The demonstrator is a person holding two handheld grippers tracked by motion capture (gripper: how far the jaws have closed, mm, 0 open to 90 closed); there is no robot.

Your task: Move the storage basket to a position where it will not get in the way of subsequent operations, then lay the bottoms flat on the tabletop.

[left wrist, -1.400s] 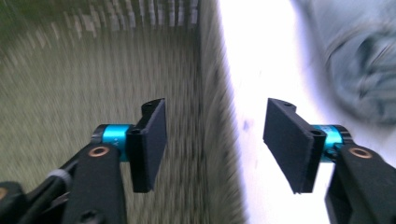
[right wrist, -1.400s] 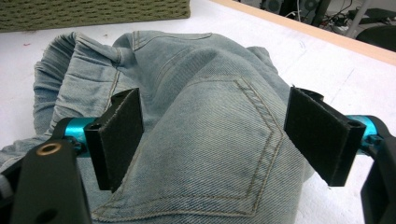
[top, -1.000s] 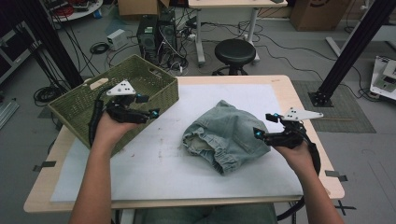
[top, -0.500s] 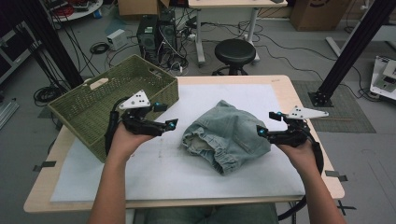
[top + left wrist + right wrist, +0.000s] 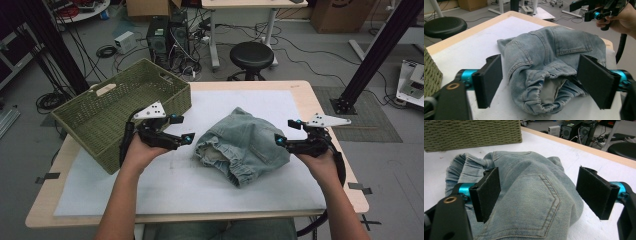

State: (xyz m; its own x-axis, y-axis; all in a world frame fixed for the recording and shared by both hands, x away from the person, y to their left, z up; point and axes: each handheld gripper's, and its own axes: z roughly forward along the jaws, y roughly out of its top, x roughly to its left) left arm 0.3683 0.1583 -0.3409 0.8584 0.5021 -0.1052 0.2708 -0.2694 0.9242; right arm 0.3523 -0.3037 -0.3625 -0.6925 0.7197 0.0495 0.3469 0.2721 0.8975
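Green woven basket (image 5: 117, 107) sits on the left part of the white mat (image 5: 165, 180), tilted toward the table's corner, long side facing the centre.

Left gripper (image 5: 181, 139) just beside the basket's near corner, pointing right at the crumpled light-blue denim shorts (image 5: 245, 145). Its jaws have just been opening and stand wide apart; in the left gripper view they frame the elastic waistband end of the garment, pads clear of the cloth, nothing grasped.

Shorts lie in a heap at the middle of the mat, apart from the basket, back pocket up, waistband opening turned toward the left and near edge.

Right gripper (image 5: 281, 141) at the heap's right edge, pointing left. Jaws released and wide; in the right gripper view the pocket side of the denim bulges up between them, but the pads are not pressing it.
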